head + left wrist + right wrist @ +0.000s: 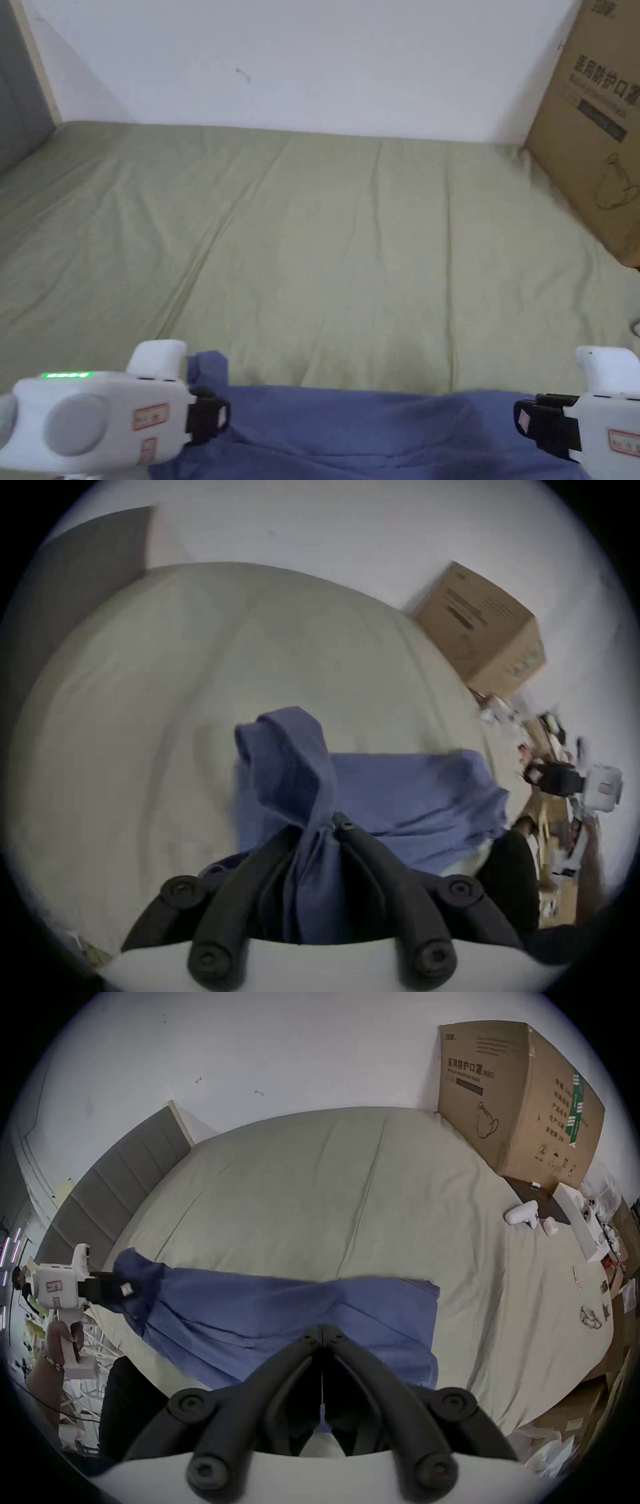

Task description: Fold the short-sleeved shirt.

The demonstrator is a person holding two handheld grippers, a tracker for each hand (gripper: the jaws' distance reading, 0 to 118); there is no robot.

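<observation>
Both jaws clamped on shirt

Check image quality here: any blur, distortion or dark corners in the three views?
Head view: sharp, evenly lit, no warping; the blue shirt is cut off at the bottom edge. Left gripper view: fisheye with black corners, motion-blurred, cardboard box smeared. Right gripper view: same fisheye vignette but crisp; the bed sheet bulges outward.
</observation>
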